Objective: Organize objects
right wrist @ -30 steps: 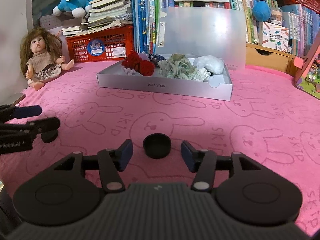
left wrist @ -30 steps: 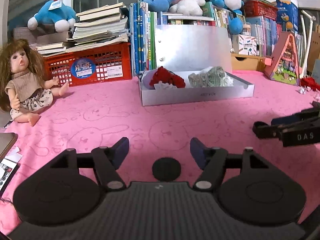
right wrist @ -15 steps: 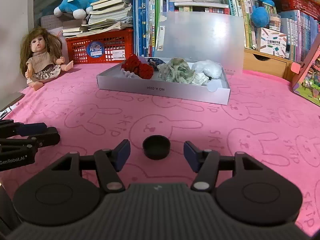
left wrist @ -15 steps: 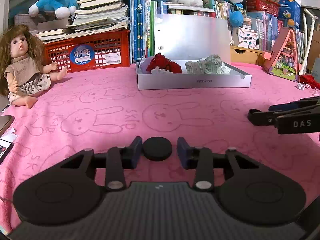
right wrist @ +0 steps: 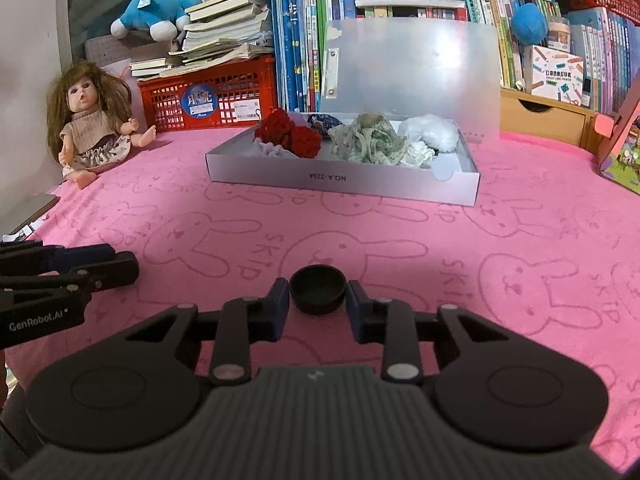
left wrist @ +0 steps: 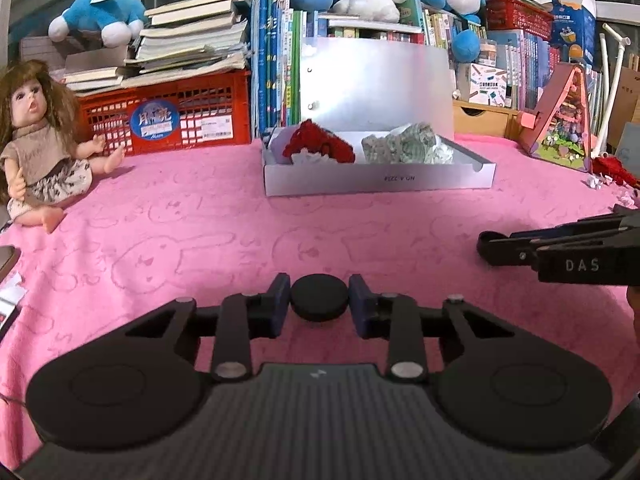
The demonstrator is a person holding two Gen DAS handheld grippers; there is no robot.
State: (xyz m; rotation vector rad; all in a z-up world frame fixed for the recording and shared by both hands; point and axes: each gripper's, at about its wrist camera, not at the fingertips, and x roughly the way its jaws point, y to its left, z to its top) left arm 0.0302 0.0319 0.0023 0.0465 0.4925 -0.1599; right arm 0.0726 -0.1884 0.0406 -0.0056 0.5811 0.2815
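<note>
Both tongs have closed since a second ago: left gripper point(left wrist: 319, 305) now pinches the black lid point(left wrist: 319, 298), right gripper point(right wrist: 317, 301) the black cup point(right wrist: 317, 289), near on the pink cloth point(right wrist: 400, 224). Both appear ready for mating or lifting.

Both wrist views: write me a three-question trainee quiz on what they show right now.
1. True or false: the left hand-held gripper is shut on a black disc.
2. What sits on the pink cloth left of the white box? A) doll B) kettle C) shoe
3. Fill in: the right hand-held gripper grips a small black ____, hollow side up.
Key: 1 true; 2 A; 3 cup.
</note>
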